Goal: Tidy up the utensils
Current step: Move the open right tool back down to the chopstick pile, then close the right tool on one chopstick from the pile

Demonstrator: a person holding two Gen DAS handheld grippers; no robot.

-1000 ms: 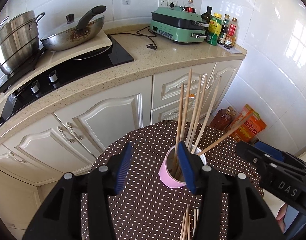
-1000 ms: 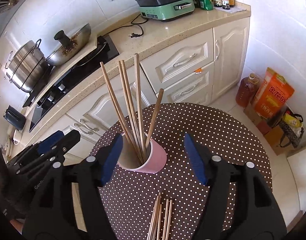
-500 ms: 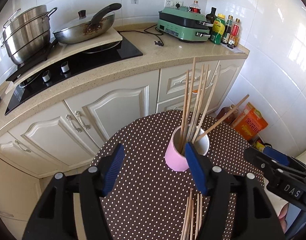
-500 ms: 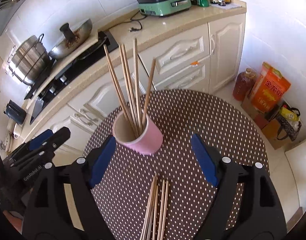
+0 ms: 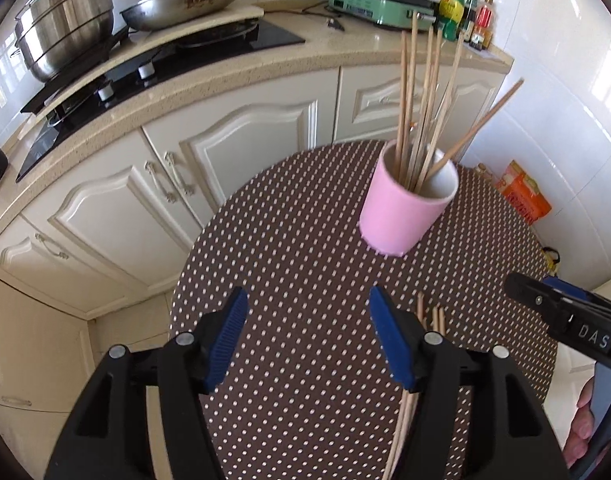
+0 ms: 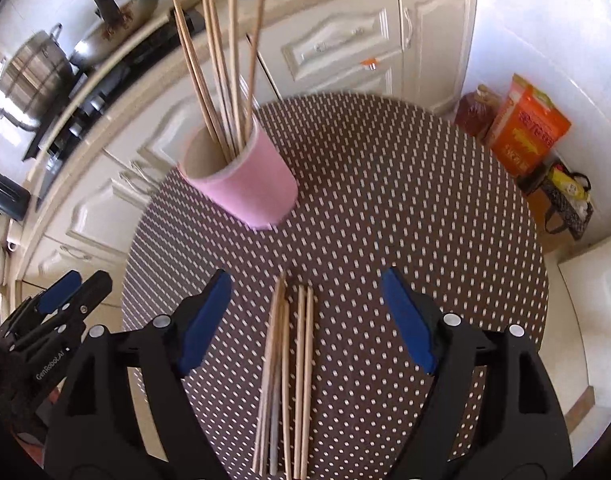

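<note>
Right wrist view: the right gripper (image 6: 305,316) hangs open over loose chopsticks (image 6: 287,376) lying at the surface's (image 6: 405,184) near edge; the pink cup (image 6: 249,188) stands toward its far edge. The left gripper (image 5: 307,336) gapes empty.

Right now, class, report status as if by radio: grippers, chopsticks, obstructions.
Left gripper and right gripper open, empty. Loose chopsticks flat on the table, between right gripper's jaws. Pink cup holds the rest. Nothing in the way.
</note>
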